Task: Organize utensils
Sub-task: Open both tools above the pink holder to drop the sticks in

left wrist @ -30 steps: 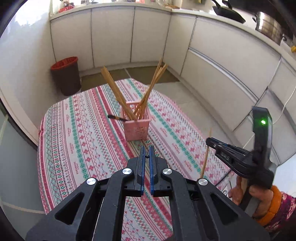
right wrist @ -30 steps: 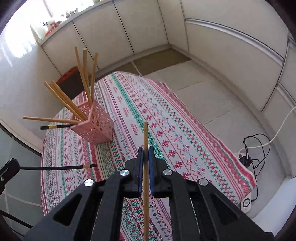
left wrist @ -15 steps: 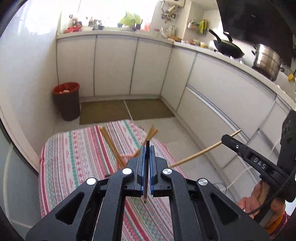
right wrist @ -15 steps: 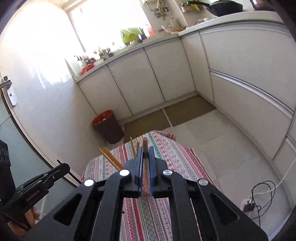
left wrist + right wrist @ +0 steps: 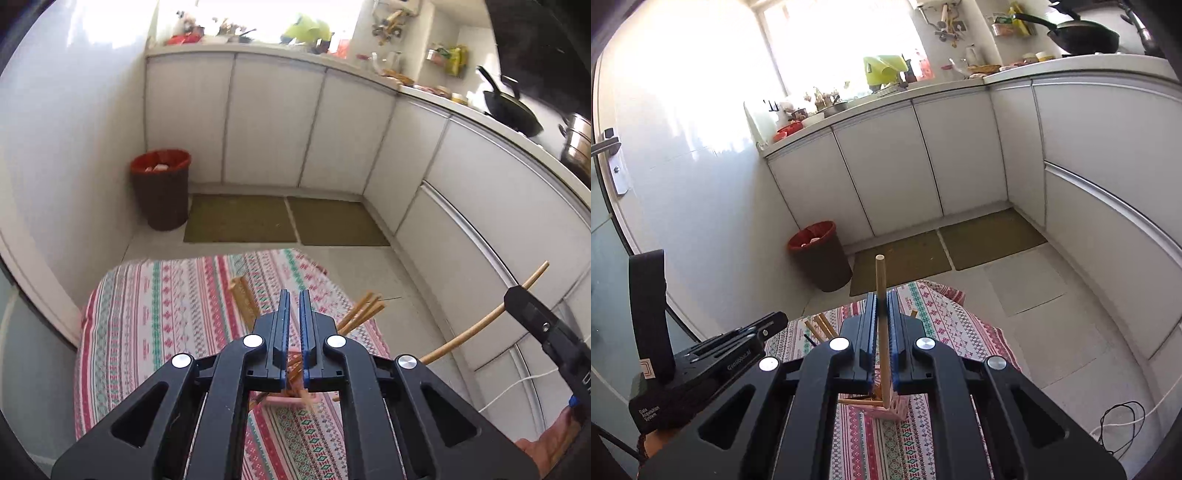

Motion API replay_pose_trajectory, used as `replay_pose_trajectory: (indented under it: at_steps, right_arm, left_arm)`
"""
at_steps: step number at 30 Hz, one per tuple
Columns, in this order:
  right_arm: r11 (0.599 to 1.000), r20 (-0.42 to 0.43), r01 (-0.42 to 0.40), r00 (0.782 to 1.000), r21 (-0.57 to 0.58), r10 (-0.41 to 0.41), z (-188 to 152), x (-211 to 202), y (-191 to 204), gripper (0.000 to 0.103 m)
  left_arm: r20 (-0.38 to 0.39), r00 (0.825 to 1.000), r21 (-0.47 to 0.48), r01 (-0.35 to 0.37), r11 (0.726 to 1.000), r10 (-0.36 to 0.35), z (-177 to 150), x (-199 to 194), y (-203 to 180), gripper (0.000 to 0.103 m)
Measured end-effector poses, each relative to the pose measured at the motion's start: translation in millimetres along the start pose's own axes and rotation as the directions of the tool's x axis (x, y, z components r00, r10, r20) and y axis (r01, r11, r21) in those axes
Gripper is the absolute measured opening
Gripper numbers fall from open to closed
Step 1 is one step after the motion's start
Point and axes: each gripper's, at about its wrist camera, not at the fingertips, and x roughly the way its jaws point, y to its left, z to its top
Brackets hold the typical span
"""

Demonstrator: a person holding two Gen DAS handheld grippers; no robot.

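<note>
Two grippers are up over the pink holder, one in each of my hands. My right gripper (image 5: 882, 321) has its blue pads drawn in on a single wooden chopstick (image 5: 880, 280), which runs straight up between them toward twelve o'clock, its blunt end standing past the fingertips and its lower end reaching down to the pink utensil holder (image 5: 892, 406) below the fingers at six o'clock. My left gripper (image 5: 294, 317) has its pads close together with a narrow slit between them; a blurred pale stick (image 5: 307, 397) shows under them, and I cannot tell whether they pinch it. In the left wrist view the holder's pink rim (image 5: 282, 400) sits at six o'clock beneath the fingers, with bundled chopsticks (image 5: 364, 308) fanning out toward two o'clock and another bunch (image 5: 243, 297) toward eleven. It all stands on the patterned tablecloth (image 5: 147, 314). At ten o'clock, on the floor, stands a red-rimmed waste bin (image 5: 162, 188).
</note>
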Motion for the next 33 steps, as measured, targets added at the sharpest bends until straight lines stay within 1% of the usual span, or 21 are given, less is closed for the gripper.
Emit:
replay_pose_trajectory:
  at_steps: [3,6,9,11,16,18,22,25,27,29,30,31,32,33]
  right_arm:
    - [1.0,-0.007,0.003,1.0,-0.007,-0.003,-4.3,12.6,3.1,0.006]
    - [1.0,-0.004,0.009,1.0,-0.025,-0.009,-7.5,21.9,8.8,0.006]
    - [0.999,0.006,0.017,1.0,-0.046,-0.017,-10.1,30.3,16.0,0.006]
    - [0.998,0.01,0.018,1.0,-0.058,-0.017,-11.4,35.3,20.6,0.006]
    - [0.997,0.004,0.012,1.0,-0.08,-0.012,-14.2,48.4,31.4,0.006]
    - [0.996,-0.005,0.007,1.0,-0.084,-0.008,-16.1,53.4,35.2,0.006]
    - [0.997,-0.022,0.004,1.0,-0.077,-0.005,-19.7,58.5,36.3,0.01]
    - [0.997,-0.026,0.011,1.0,-0.071,-0.013,-20.6,55.2,34.3,0.011]
    - [0.997,-0.02,0.021,1.0,-0.068,-0.022,-20.8,50.0,31.9,0.015]
    - [0.997,-0.01,0.036,0.999,-0.073,-0.037,-21.0,43.6,30.7,0.017]
    - [0.996,-0.004,0.044,0.999,-0.077,-0.044,-21.7,39.8,29.7,0.019]
    - [0.995,0.001,0.05,0.999,-0.08,-0.051,-21.6,36.8,29.2,0.022]
    - [0.995,0.006,0.058,0.998,-0.082,-0.058,-22.7,31.9,27.9,0.028]
    - [0.995,0.011,0.063,0.998,-0.083,-0.062,-24.1,26.5,26.3,0.032]
  left_arm:
    - [0.033,0.999,-0.054,0.001,0.999,0.0,-5.4,-8.1,15.9,0.009]
    - [0.083,0.996,-0.124,-0.002,0.992,0.012,-11.7,-21.9,37.2,0.015]
    - [0.084,0.996,-0.16,-0.013,0.987,0.027,-12.3,-23.5,53.2,0.021]
    - [0.079,0.996,-0.177,-0.016,0.984,0.03,-13.2,-23.3,61.9,0.022]
    - [0.053,0.998,-0.191,-0.027,0.981,0.038,-17.1,-20.0,73.1,0.023]
    - [0.054,0.998,-0.191,-0.023,0.981,0.034,-16.8,-21.2,74.0,0.023]
    - [0.073,0.997,-0.184,-0.027,0.982,0.041,-17.3,-28.8,73.5,0.026]
    - [0.088,0.995,-0.173,-0.038,0.984,0.054,-17.9,-35.6,70.5,0.034]
    - [0.096,0.993,-0.166,-0.049,0.985,0.066,-18.7,-39.7,67.2,0.038]
    - [0.105,0.991,-0.15,-0.068,0.986,0.084,-19.6,-44.4,62.3,0.046]
    - [0.112,0.989,-0.139,-0.079,0.987,0.095,-19.8,-47.5,57.9,0.049]
    - [0.12,0.987,-0.131,-0.09,0.987,0.106,-19.9,-49.9,54.9,0.056]
    - [0.131,0.984,-0.121,-0.102,0.987,0.118,-20.3,-54.4,50.0,0.065]
    - [0.144,0.981,-0.111,-0.113,0.987,0.129,-20.6,-59.4,44.5,0.071]
